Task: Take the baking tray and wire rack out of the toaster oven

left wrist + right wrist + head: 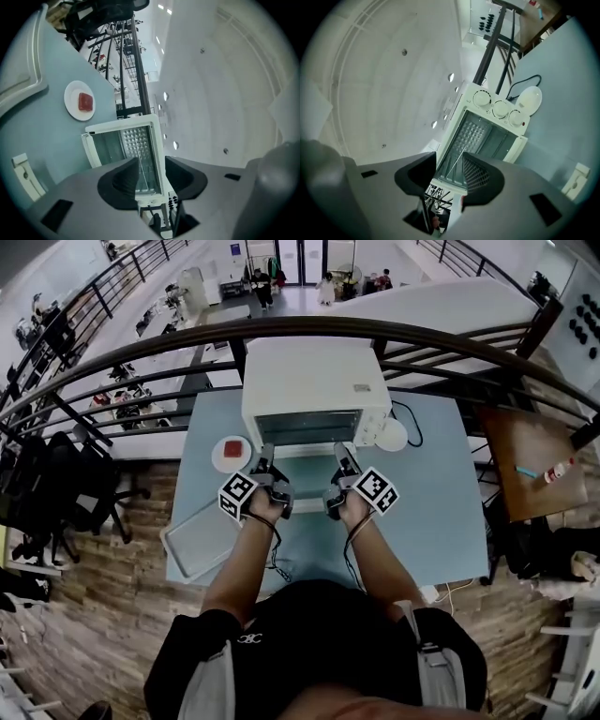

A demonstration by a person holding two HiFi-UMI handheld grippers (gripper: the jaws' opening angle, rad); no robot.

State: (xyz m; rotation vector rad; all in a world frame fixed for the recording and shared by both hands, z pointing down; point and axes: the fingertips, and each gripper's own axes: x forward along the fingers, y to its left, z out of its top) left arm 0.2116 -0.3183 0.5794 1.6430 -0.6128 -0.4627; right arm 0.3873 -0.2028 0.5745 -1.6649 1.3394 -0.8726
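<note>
Both arms reach forward, left claw point(265, 457) and right claw point(343, 456) level, rolled sideways, jaws apart.

White plate point(217, 458) on blue table point(427, 507)

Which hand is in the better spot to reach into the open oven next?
About even, so maybe both together. The left gripper and the right gripper are both open, empty, and pointing straight at the open front of the toaster oven.
</note>
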